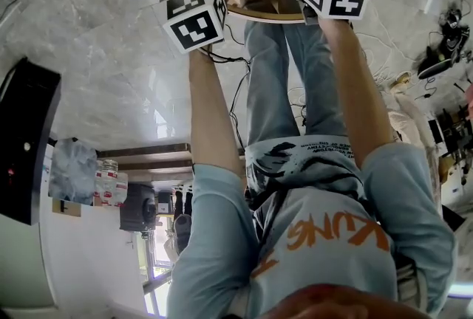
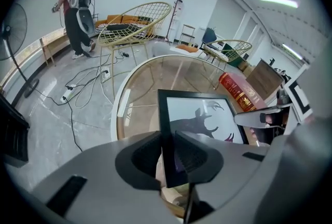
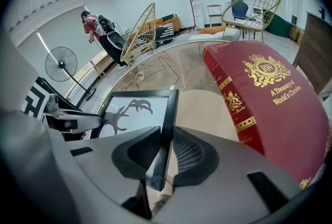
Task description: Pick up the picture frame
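The picture frame (image 2: 205, 119) is at the near rim of the round glass tabletop (image 2: 137, 98). The left hand-held gripper (image 2: 168, 145) is clamped on its left edge, the frame stretching toward 1 o'clock; the right hand-held gripper (image 3: 165, 148) is clamped on its right edge. Thin black border, white print, dark antlered silhouette

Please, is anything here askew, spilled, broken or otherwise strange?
Nothing is spilled or broken. The picture frame is held by its side edges between the fingers of the left gripper and right gripper. Only loose cables sprawl over the floor.
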Demonstrator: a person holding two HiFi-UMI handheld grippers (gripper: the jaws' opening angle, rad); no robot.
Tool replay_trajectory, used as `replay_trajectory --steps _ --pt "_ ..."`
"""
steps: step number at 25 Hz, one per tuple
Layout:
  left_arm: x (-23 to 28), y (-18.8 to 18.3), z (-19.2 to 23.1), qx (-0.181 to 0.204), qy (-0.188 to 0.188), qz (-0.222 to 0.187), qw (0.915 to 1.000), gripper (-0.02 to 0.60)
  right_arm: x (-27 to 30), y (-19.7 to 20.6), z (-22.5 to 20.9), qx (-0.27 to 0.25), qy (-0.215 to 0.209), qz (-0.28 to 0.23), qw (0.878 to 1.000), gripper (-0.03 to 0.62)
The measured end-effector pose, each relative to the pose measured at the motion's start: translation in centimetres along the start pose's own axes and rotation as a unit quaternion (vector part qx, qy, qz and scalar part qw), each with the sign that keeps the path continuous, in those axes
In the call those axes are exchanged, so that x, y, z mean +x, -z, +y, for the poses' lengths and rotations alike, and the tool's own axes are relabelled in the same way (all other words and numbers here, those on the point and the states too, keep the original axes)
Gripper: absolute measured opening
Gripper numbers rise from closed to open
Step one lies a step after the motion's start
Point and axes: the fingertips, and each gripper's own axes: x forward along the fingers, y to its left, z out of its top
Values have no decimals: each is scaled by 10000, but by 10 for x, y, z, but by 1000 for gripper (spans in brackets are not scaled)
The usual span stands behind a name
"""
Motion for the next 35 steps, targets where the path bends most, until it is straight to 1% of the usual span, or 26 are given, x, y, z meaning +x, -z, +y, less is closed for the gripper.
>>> replay_trajectory --steps 2,6,11,18,20,23,26,29,35 --pt "-5 -4 1 27 -62 -143 9999 92 -3 -5 3 -8 -42 -105 9999 71" --pt "-18 -10 -3 -43 -166 -341 9993 89 -15 -15 6 -90 -102 -278 9995 69" --pt "-39 -26 -7 -111 -286 -771 9965 75 -34 -33 10 -210 -203 -596 9978 69" --pt "-62 -36 -12 -220 -412 -1114 9927 75 -54 -48 18 -339 -305 -874 9951 67" --pt "-74 -40 -17 -282 -442 -1221 9911 75 -65 -53 20 -400 -312 -926 9944 67" --pt "-95 -44 -30 -342 -464 -1275 9902 74 -90 -59 20 -420 -291 -958 9941 66" --pt "-116 -63 -38 -361 -537 -1444 9874 75 -110 -81 24 -478 -395 -1158 9913 66" --pt "-144 -80 -40 -402 -627 -1602 9843 74 -131 -100 37 -568 -511 -1303 9885 66" --pt "-196 -119 -48 -477 -794 -1945 9765 74 -178 -145 57 -777 -621 -1587 9823 66"
